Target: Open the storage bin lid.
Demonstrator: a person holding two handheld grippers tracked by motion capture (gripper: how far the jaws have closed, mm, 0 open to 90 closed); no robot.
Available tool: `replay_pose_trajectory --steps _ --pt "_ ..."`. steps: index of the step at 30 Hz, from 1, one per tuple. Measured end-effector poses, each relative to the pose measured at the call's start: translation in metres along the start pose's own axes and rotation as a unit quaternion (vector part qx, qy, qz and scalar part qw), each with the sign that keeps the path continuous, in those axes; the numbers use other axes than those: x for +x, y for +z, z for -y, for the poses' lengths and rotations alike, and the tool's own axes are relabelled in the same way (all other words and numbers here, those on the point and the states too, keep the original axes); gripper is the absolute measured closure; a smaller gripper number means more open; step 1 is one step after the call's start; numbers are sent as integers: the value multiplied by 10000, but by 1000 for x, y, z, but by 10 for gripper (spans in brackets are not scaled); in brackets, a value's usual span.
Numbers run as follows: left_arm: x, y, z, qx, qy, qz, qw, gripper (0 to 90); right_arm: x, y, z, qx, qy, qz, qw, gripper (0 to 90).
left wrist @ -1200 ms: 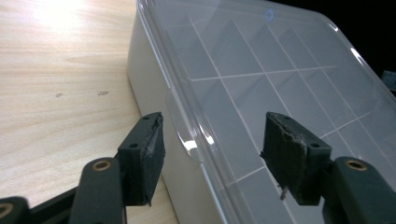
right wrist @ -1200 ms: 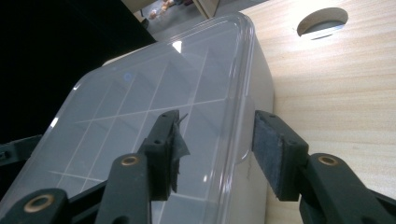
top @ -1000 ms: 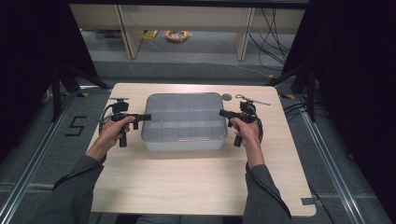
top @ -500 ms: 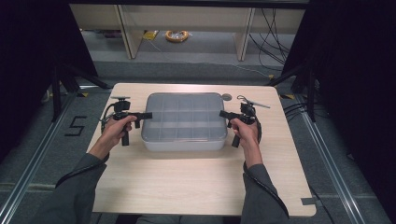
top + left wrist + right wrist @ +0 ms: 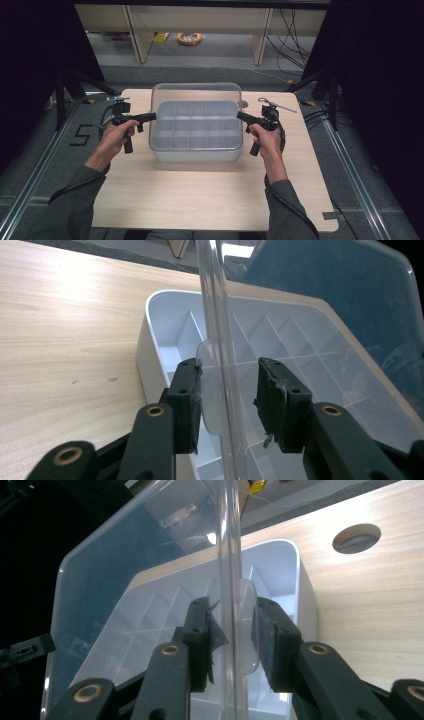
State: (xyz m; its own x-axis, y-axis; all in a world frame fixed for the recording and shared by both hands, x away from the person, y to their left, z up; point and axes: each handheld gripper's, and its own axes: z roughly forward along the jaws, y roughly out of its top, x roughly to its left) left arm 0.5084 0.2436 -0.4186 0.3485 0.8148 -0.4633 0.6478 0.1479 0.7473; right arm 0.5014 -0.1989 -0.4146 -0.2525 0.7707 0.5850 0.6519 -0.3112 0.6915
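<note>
A white compartment box point(image 5: 195, 145) stands mid-table with several empty cells. Its clear lid point(image 5: 197, 92) is swung up and tilts toward the far side. My left gripper point(image 5: 152, 116) is at the lid's left edge and my right gripper point(image 5: 240, 116) at its right edge. In the left gripper view the lid point(image 5: 320, 300) rim and its tab sit between the left gripper's point(image 5: 227, 405) pads, above the box point(image 5: 165, 325). In the right gripper view the right gripper point(image 5: 232, 640) clamps the lid point(image 5: 150, 545) rim the same way. Both pairs of jaws have just been closing onto the lid.
The wooden table point(image 5: 200, 195) has bare room in front of the box. A round hole point(image 5: 356, 537) lies in the tabletop behind the box's right corner, and a small metal tool point(image 5: 282, 106) lies beyond the right hand. Shelving and a yellow cable coil point(image 5: 190, 38) are on the floor behind.
The lid lay flat on the box; now it is raised and tilted back. Both hands have come up a little with the lid's side edges in their jaws.
</note>
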Motion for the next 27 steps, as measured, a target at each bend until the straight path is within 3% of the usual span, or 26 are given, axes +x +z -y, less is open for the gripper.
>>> replay_pose_trajectory --steps 2,3,4,5,6,8,9,10,11,14,15,17,18,19,27 --pt "-1 -2 -1 -23 -22 31 10000 614 1 -1 0 0 11 29 10000 691" --pt "-1 -4 -1 -43 -35 28 10000 616 -1 0 -1 -79 -187 38 9998 691" --pt "-2 -6 -2 -66 -13 50 10000 616 0 -1 -1 -101 -234 46 9997 691" --pt "-3 -8 -3 -75 17 73 9999 617 4 -3 -1 -63 -84 28 9999 691" --pt "-5 -11 -3 -70 46 98 9999 617 5 -5 -2 -97 -137 17 9999 691" --pt "-8 -16 -4 -53 134 133 9998 616 10 -10 -3 -101 -19 -10 9999 693" --pt "-10 -19 -4 -54 174 154 9997 616 10 -12 -4 -158 -209 -7 9997 693" --pt "-12 -23 -5 -56 214 168 9996 616 13 -16 -5 -160 -141 -24 9998 693" --pt "-13 -25 -4 -67 220 163 9996 615 15 -21 -6 -259 -366 -77 9990 698" --pt "-19 -34 -1 -65 367 110 9992 614 21 -29 -5 -233 -323 -80 9992 696" --pt "-21 -37 0 -117 373 96 9992 617 23 -32 -4 -263 -441 -94 9986 696" --pt "-24 -42 3 -144 452 80 9988 618 29 -39 0 -238 -361 -149 9990 696" --pt "-25 -45 5 -160 486 70 9987 619 29 -42 1 -268 -519 -169 9981 696" --pt "-26 -47 7 -150 493 74 9986 619 32 -46 4 -234 -498 -176 9983 696" --pt "-29 -59 33 -186 443 219 9986 623 31 -63 22 -202 -583 -271 9977 702"
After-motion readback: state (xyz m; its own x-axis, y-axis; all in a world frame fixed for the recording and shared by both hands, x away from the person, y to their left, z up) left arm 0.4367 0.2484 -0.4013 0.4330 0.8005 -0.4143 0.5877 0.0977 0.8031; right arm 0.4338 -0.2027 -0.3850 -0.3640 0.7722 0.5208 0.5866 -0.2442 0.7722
